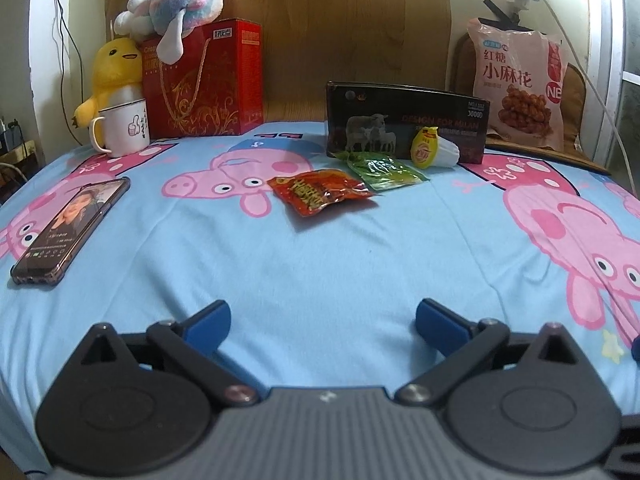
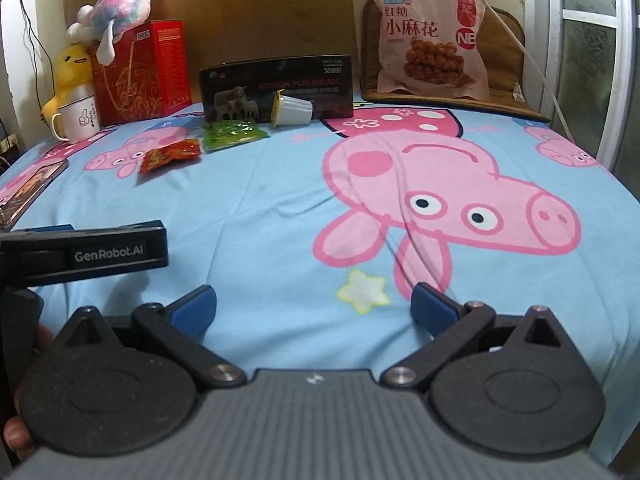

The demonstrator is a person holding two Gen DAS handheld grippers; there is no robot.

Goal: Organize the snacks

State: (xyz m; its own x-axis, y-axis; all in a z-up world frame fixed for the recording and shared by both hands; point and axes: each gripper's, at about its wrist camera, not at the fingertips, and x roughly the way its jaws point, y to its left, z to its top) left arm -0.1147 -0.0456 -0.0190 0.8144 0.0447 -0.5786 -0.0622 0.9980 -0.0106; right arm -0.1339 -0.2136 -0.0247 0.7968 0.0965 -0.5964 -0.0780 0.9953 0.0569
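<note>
Three small snacks lie on the blue cartoon-pig sheet in front of a black box [image 1: 406, 120] [image 2: 276, 88]: a red packet [image 1: 320, 192] [image 2: 170, 155], a green packet [image 1: 382, 170] [image 2: 232, 133], and a white jelly cup with a yellow lid [image 1: 434, 148] [image 2: 291, 110] on its side. A large pink snack bag [image 1: 520, 84] [image 2: 430, 40] leans at the back right. My left gripper [image 1: 323, 322] is open over bare sheet, well short of the red packet. My right gripper [image 2: 314, 306] is open too, with nothing between its fingers. The left gripper's black body [image 2: 84, 254] shows at the left of the right wrist view.
A phone [image 1: 72, 226] [image 2: 24, 192] lies at the left. A white mug [image 1: 122, 128] [image 2: 78, 122], a yellow plush [image 1: 112, 76], a red gift box [image 1: 202, 80] [image 2: 140, 72] topped by a pink plush [image 1: 188, 4] stand at the back left. A cable [image 1: 592, 80] hangs at the right.
</note>
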